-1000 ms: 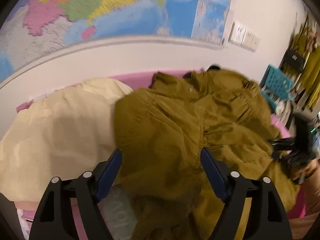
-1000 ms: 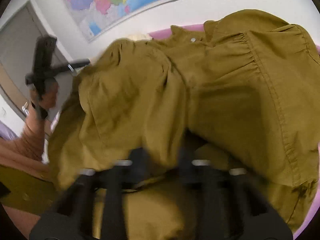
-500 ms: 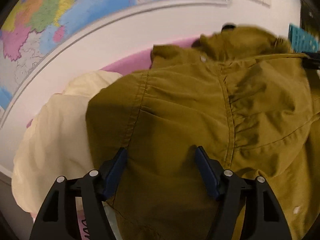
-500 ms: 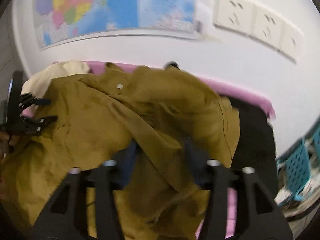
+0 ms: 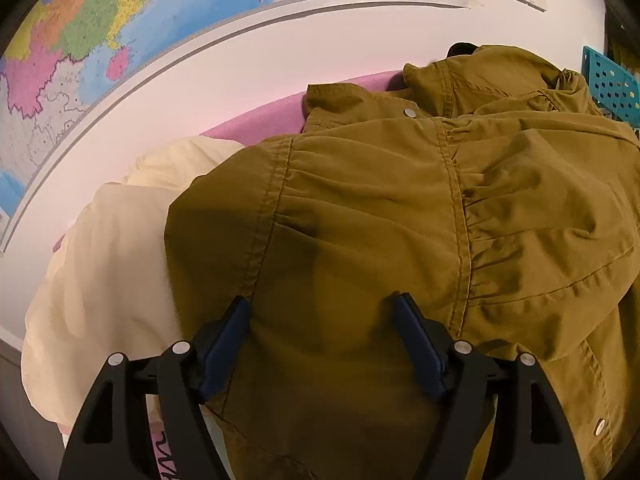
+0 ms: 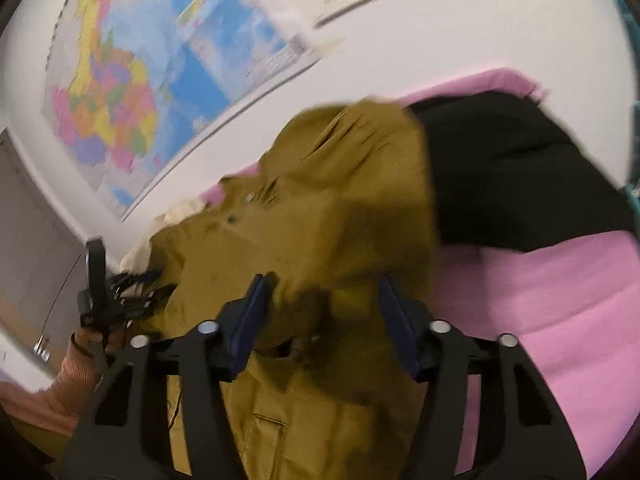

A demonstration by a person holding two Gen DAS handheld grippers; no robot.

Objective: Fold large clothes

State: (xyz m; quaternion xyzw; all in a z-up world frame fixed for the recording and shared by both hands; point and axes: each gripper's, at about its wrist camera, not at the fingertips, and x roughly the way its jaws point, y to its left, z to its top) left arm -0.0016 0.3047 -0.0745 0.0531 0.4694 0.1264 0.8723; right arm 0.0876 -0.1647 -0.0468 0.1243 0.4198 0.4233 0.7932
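While the olive jacket (image 5: 400, 220) lies heaped over the pink worktop (image 6: 560, 320), filling the left wrist view from 12 to 6 o'clock, the left claw (image 5: 320, 344) hangs spread above its back panel, pinching nothing, likely placed to catch a seam for the next fold. The right claw (image 6: 320, 312) has just been closing yet stands parted over loose cloth, pads not pressing. The wall map (image 5: 120, 40) at 11 o'clock carries print too small to read.
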